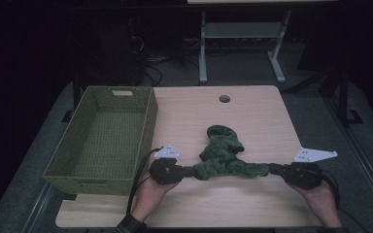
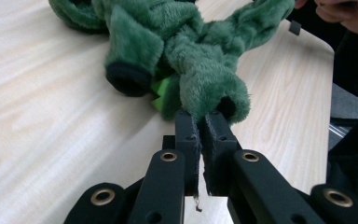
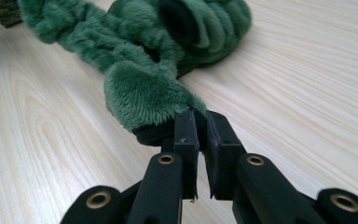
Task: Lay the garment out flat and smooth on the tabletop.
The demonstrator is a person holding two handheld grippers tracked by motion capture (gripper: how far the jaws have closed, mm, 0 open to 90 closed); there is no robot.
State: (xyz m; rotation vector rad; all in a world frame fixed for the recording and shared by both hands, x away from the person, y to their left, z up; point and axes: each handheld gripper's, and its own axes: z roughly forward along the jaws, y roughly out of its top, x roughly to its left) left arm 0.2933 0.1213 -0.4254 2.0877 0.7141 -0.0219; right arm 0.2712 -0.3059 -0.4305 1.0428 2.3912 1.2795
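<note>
Both grippers pinch opposite ends of a fuzzy dark-green plush garment stretched across the pale wooden table.

Nearest, the left gripper has its jaws pressed together on one black-cuffed end of the plush (its own view shows the cuff caught between the pads), and the right gripper clamps the other end likewise. Between the two sets of jaws the garment lies bunched on the tabletop, its bulk humped just beyond them. Farther off, beyond the left jaws, stands an olive-green woven rectangular basket.
</note>
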